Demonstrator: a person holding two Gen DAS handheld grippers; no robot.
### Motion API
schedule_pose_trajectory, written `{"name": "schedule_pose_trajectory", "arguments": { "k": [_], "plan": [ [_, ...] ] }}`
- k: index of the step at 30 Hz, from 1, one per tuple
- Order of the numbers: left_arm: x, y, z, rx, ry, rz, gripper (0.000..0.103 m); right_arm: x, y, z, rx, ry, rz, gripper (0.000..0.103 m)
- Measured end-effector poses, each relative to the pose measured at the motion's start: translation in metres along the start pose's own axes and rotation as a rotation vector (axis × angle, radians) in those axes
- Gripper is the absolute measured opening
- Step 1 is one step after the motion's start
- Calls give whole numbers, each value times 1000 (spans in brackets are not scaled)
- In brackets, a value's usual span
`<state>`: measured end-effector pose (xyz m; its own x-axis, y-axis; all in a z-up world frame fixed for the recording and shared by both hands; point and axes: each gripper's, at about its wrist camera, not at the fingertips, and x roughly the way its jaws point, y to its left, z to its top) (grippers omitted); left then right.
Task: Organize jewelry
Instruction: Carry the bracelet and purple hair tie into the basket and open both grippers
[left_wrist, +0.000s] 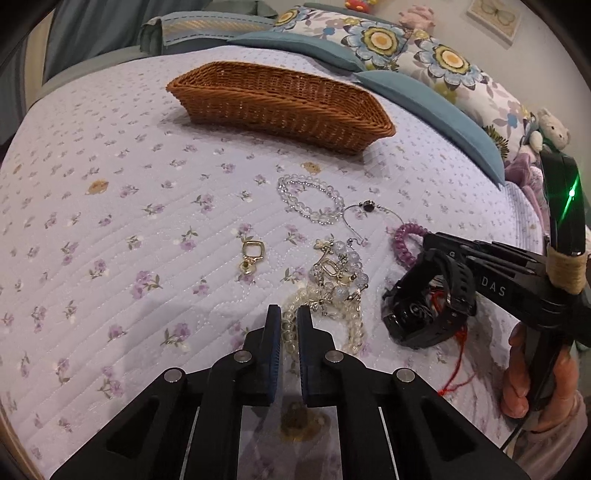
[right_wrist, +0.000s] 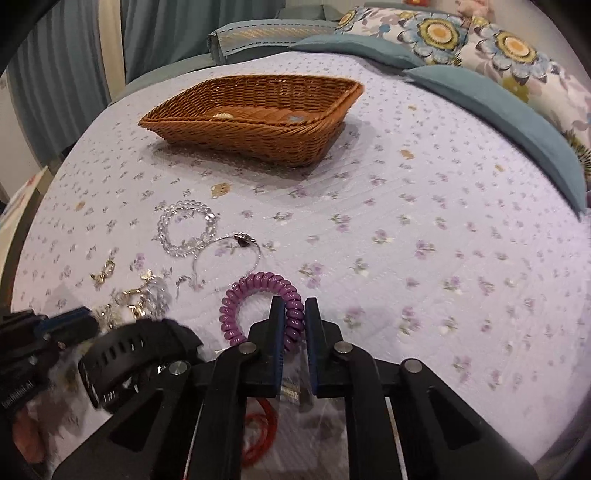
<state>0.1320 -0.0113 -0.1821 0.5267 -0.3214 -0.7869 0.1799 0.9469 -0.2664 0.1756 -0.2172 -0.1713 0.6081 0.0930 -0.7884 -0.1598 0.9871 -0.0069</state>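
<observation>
Both tilted down: left gripper (left_wrist: 285, 314) clamped on the pale bead strand (left_wrist: 290, 325), right gripper (right_wrist: 294, 308) pinching the purple coil band (right_wrist: 258, 306).

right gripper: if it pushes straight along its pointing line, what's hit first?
The right gripper already has the purple spiral hair tie between its jaws, which look closed on the coil, so that comes first. Beyond it lies only the quilted bedspread. The wicker basket sits farther, left of that line; depth is uncertain.
</observation>
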Motion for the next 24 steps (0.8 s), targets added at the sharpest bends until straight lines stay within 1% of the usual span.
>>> {"name": "schedule_pose_trajectory", "arguments": {
  "k": [3,4,6,8,11,16,18,24],
  "plan": [
    [-16,8,-2,-26,-35,-57,8,-13,-8,-4,7,-16,-79,12],
    [-22,10,-2,-36,-49,-73,8,-19,-13,-5,24,-26,-94,12],
    [-36,15,0,-47,-79,-83,8,-29,-25,-6,71,-41,-101,12],
    [-48,17,3,-48,-108,-87,8,-39,-36,-6,117,-61,-81,12],
    [-66,18,11,-47,-155,-89,8,-58,-48,-3,183,-112,7,12],
    [-83,12,29,-30,-215,-95,8,-82,-48,15,215,-184,73,12],
    [-87,11,37,-20,-237,-101,8,-88,-45,26,217,-209,90,12],
    [-90,6,85,11,-311,-118,8,-95,-31,72,194,-278,116,12]
  ]
}}
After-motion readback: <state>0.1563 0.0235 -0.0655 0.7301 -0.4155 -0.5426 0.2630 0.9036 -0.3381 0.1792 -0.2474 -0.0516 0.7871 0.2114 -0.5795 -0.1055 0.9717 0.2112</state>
